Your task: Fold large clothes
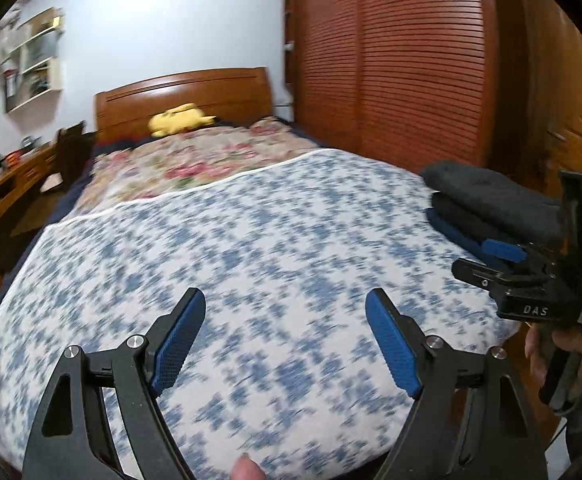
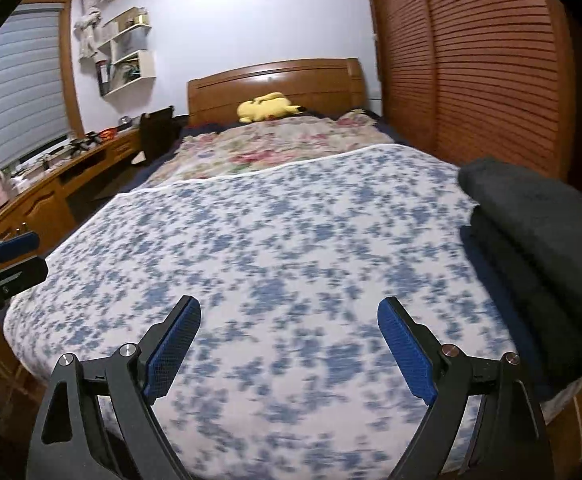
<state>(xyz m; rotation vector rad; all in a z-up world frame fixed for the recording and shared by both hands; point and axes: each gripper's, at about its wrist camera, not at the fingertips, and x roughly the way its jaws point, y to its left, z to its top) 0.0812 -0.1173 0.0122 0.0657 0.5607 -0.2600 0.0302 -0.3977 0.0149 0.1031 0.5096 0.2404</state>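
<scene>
On the bed [image 2: 275, 240], spread with a blue-and-white patterned cover, a stack of folded dark clothes [image 2: 539, 248] sits at the right edge, near the foot and close to the slatted wardrobe [image 2: 471, 72]: thick charcoal pieces on top and a navy one [image 1: 451, 228] at the bottom, its edge peeking out in the left wrist view. Judging by that tidy pile, several garments look finished. No unfolded garment shows anywhere on the bed; the broad middle of the cover, to the left of the stack, lies bare, so whether more clothes wait somewhere out of view cannot be told. Both tools hover over the foot of the bed, left of the stack, and grasp nothing. The left gripper [image 1: 285, 336] has its jaws spread wide with only the cover showing between them. The right gripper [image 2: 289, 344] likewise stands released, jaws wide and empty; in the left wrist view it appears just in front of the stack, a hand [image 1: 563, 352] around its handle. Far beyond the stack, a yellow plush toy [image 2: 267, 106] lies by the headboard.
</scene>
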